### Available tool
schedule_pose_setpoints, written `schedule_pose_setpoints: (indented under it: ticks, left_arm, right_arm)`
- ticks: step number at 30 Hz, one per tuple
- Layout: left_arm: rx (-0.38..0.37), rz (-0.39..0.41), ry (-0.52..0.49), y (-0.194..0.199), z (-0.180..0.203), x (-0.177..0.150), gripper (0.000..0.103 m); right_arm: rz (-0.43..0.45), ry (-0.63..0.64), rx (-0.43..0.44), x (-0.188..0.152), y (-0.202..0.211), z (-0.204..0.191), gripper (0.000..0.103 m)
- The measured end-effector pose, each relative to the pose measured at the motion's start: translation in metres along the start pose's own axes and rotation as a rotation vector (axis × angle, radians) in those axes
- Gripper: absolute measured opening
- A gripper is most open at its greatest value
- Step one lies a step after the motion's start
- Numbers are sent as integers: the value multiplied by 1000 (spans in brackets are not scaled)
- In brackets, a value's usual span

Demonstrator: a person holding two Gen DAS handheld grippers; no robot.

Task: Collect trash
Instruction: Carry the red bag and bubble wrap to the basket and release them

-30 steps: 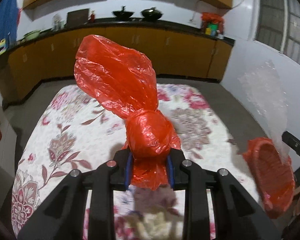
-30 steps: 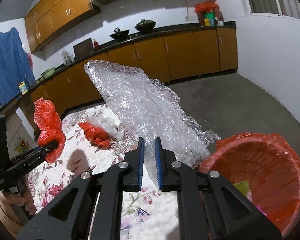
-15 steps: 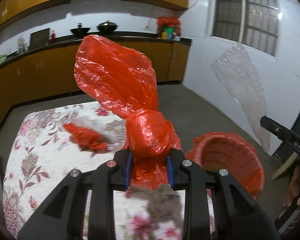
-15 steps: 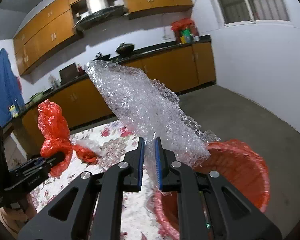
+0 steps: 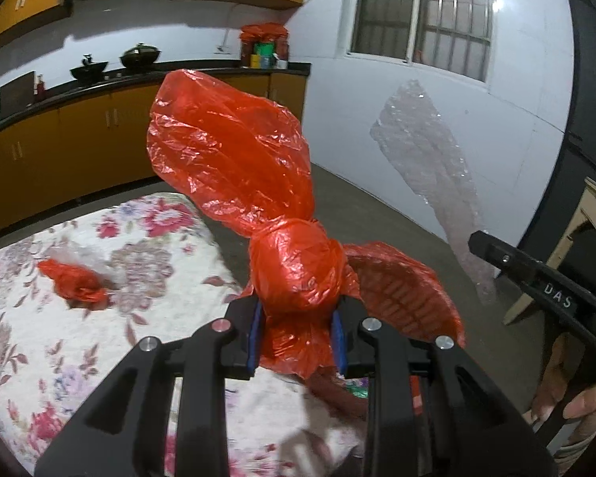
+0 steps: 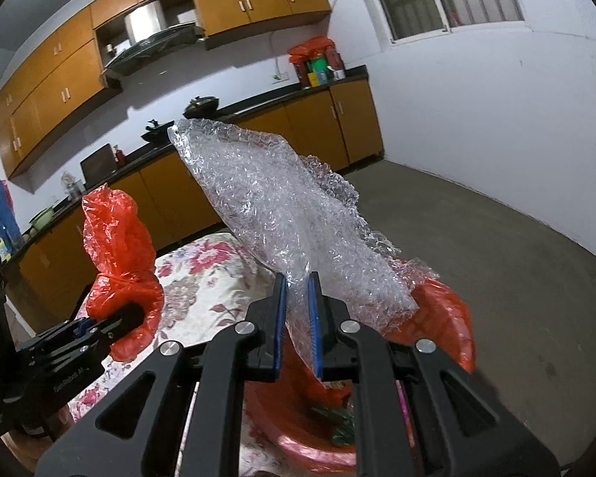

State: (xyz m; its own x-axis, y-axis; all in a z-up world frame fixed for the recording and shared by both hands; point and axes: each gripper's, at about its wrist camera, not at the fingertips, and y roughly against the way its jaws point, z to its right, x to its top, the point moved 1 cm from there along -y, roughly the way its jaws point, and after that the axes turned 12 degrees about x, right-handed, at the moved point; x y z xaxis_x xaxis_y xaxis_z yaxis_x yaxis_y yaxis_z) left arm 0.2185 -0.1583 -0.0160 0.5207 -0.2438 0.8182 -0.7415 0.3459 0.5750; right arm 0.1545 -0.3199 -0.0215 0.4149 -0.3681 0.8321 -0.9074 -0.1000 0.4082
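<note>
My left gripper (image 5: 297,332) is shut on a crumpled red plastic bag (image 5: 234,167), held above the table edge; it also shows in the right wrist view (image 6: 117,254). My right gripper (image 6: 297,320) is shut on a sheet of clear bubble wrap (image 6: 282,206), held over a red basket (image 6: 449,318) lined with a red bag. The bubble wrap (image 5: 429,159) and the basket (image 5: 405,290) also show in the left wrist view, just right of the held bag. Some trash lies inside the basket (image 6: 337,421).
A table with a floral cloth (image 5: 51,342) carries another crumpled red bag (image 5: 75,284) beside clear plastic. Orange kitchen cabinets (image 6: 314,127) line the back wall under a dark counter. Grey floor (image 6: 516,278) lies to the right. A wooden piece (image 5: 576,222) stands at far right.
Both grippers have swung right, away from the table's middle toward the red basket. The basket now sits close under both held items. Both grips are unchanged.
</note>
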Motion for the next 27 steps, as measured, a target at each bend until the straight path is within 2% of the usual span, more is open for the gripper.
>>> schedule_pose_setpoints:
  ticks: [15, 21, 24, 27]
  left_arm:
    - [-83, -60, -48, -27, 40, -14, 29]
    - [-109, -100, -60, -43, 54, -23, 33]
    - [-116, -120, -63, -52, 58, -28, 36]
    - [-117, -142, -69, -61, 60, -34, 41]
  right_arm:
    - [-31, -71, -15, -7, -2, 21, 12]
    - [-47, -102, -9, -13, -3, 32, 13]
    - [-53, -124, -1, -14, -5, 38, 18]
    - [-57, -150, 5, -17, -5, 44, 33]
